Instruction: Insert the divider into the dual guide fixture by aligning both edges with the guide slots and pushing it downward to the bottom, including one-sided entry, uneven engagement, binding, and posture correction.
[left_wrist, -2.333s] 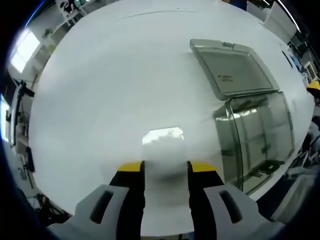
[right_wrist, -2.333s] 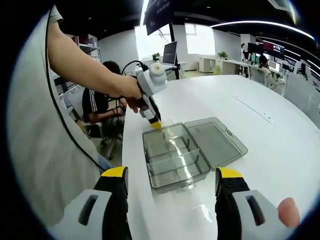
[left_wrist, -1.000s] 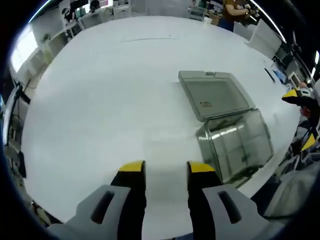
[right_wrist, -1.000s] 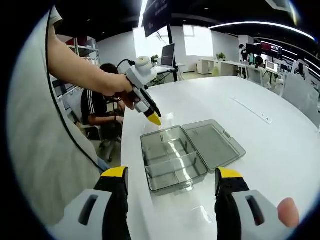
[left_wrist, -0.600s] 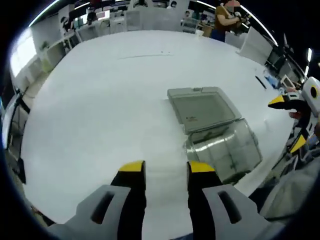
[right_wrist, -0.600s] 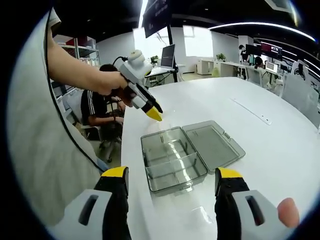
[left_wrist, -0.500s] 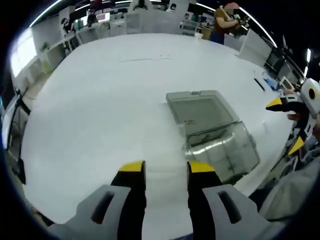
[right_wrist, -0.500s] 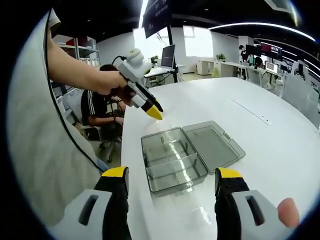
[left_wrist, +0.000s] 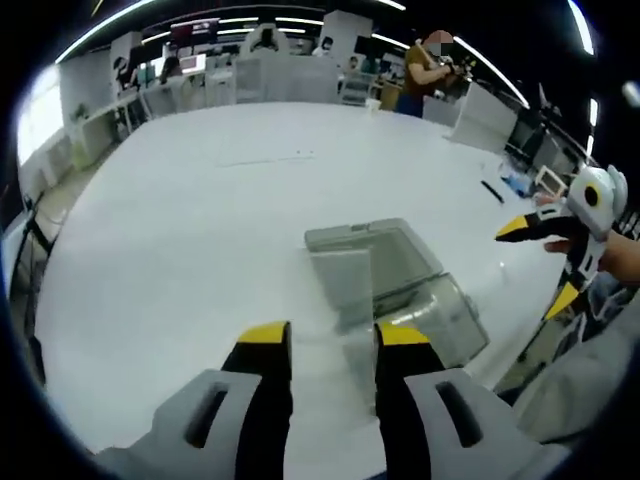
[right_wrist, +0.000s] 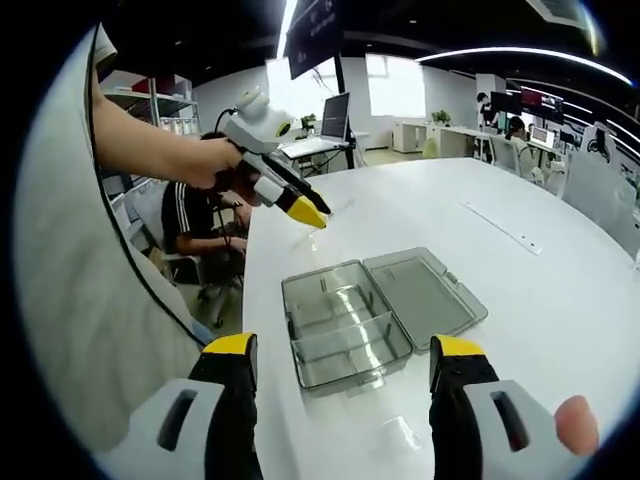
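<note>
A clear grey plastic box (right_wrist: 345, 330) with inner guide walls lies on the white table (right_wrist: 520, 300), its lid (right_wrist: 425, 290) folded open flat to the right. In the left gripper view the box (left_wrist: 435, 320) lies ahead to the right. A translucent divider (left_wrist: 342, 288) stands out between the jaws of my left gripper (left_wrist: 333, 338), which is shut on it. Held by a hand, the left gripper (right_wrist: 305, 212) hovers in the air beyond the box's far left corner. My right gripper (right_wrist: 345, 348) is open and empty, on the near side of the box and above the table; it also appears as the right gripper (left_wrist: 535, 265).
The box sits close to the table's left edge (right_wrist: 255, 300), beside my own sleeve (right_wrist: 90, 300). A seated person (right_wrist: 195, 215) and a monitor (right_wrist: 340, 105) are behind the table. A standing person (left_wrist: 425, 65) and desks lie beyond the far edge.
The left gripper has risen from the box's far corner and swung away from it, now pointing level over the table. The right gripper has kept still.
</note>
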